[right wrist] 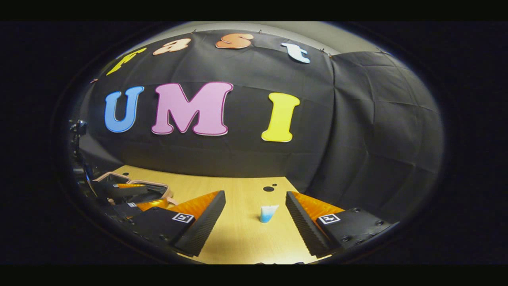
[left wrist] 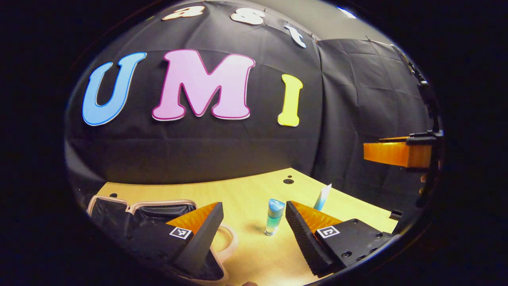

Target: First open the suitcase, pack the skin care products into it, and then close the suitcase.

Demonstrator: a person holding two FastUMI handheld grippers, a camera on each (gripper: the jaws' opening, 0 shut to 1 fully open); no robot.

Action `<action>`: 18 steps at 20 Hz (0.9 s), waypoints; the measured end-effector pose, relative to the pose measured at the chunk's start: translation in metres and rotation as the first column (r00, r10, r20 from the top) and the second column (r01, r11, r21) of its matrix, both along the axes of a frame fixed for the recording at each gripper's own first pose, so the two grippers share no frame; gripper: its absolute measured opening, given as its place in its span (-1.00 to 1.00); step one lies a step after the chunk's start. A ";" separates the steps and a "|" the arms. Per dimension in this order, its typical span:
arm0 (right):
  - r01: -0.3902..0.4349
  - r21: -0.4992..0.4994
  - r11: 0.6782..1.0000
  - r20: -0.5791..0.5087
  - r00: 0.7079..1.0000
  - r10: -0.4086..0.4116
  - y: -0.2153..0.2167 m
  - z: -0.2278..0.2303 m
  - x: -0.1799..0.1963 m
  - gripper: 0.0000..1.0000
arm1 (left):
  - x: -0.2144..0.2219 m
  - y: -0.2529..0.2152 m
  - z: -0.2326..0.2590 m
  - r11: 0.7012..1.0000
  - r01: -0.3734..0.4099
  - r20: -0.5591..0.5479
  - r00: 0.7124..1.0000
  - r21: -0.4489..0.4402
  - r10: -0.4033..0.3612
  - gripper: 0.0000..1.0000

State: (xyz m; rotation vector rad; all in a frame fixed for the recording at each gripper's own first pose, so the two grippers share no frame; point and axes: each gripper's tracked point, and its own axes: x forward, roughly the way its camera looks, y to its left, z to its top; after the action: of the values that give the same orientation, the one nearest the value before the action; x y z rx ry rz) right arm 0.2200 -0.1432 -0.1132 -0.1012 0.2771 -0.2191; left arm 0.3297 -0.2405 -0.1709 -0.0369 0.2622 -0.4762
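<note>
Booth wall (left wrist: 357, 99) is black cloth behind everything, folding round to a side panel on your right.

Tabletop (left wrist: 254, 190) is light wood, with dark round holes near its far edge.

Suitcase (left wrist: 119, 208) sits open at the near left of the tabletop in the left gripper view: dark lining, pale pink rim, a pale loop handle on the side facing the bottle. Your left gripper's left-hand finger overlaps it in that view; contact can't be judged. In the right gripper view the suitcase (right wrist: 158, 186) shows far left, partly hidden.

Left gripper (left wrist: 254, 216): fingers spread wide, nothing between them but air and tabletop. In the right gripper view it (right wrist: 137, 194) hangs over the suitcase area.

Right gripper (right wrist: 256, 210): fingers spread wide too, holding nothing. In the left gripper view one orange finger (left wrist: 393, 154) of it shows at the right edge, above the tabletop.

Bottle (left wrist: 274, 216): small, blue cap, teal-to-clear body, upright on the tabletop. It stands in the gap between your left fingers, nearer the right-hand one, just beyond the tips, not touched.

Tube (right wrist: 268, 213): small, white top fading to blue at the base, upright on the tabletop. It's between your right fingers, slightly right of centre, beyond the tips, untouched. In the left gripper view the tube (left wrist: 322, 197) stands past the bottle, just behind the right-hand finger.

Both products are outside the suitcase.
</note>
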 end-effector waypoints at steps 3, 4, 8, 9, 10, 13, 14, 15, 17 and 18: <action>-0.008 0.008 1.000 -0.035 0.999 0.009 -0.011 -0.030 0.009 0.94 | 0.010 -0.036 -0.042 0.999 0.025 -0.047 0.999 0.039 -0.023 0.98; -0.009 0.020 1.000 -0.047 0.999 0.009 -0.015 -0.041 0.013 0.94 | 0.017 -0.042 -0.053 0.998 0.025 -0.056 0.998 0.055 -0.022 0.98; 0.002 0.094 0.996 -0.105 0.994 0.008 -0.028 -0.080 0.025 0.95 | 0.056 -0.072 -0.106 0.996 -0.006 -0.118 0.993 0.090 0.016 0.98; 0.004 0.090 0.996 -0.118 0.993 0.007 -0.033 -0.088 0.028 0.94 | 0.062 -0.075 -0.112 0.996 -0.015 -0.133 0.991 0.090 0.027 0.98; 0.004 0.091 0.996 -0.126 0.992 0.008 -0.040 -0.096 0.033 0.95 | 0.069 -0.078 -0.119 0.996 -0.024 -0.142 0.989 0.090 0.036 0.97; 0.010 0.095 0.995 -0.188 0.982 0.008 -0.053 -0.122 0.041 0.95 | 0.080 -0.087 -0.140 0.992 -0.023 -0.180 0.983 0.126 0.046 0.98; 0.022 0.092 0.995 -0.212 0.977 -0.002 -0.059 -0.133 0.042 0.94 | 0.083 -0.089 -0.146 0.989 -0.021 -0.188 0.981 0.143 0.048 0.95; 0.029 0.096 0.995 -0.225 0.974 -0.006 -0.060 -0.141 0.045 0.94 | 0.084 -0.091 -0.149 0.988 -0.014 -0.194 0.980 0.151 0.043 0.93; 0.048 0.105 0.993 -0.250 0.968 -0.020 -0.066 -0.159 0.051 0.94 | 0.087 -0.096 -0.153 0.989 -0.004 -0.199 0.979 0.150 0.035 0.77; 0.057 0.111 0.992 -0.254 0.967 -0.027 -0.069 -0.168 0.053 0.94 | 0.088 -0.098 -0.155 0.989 -0.002 -0.199 0.979 0.146 0.031 0.60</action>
State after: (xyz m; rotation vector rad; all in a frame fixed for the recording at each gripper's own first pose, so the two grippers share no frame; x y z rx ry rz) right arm 0.2734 -0.2124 -0.2815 -0.0062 0.5459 -0.2313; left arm 0.4172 -0.3380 -0.3259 0.0554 0.4946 -0.4362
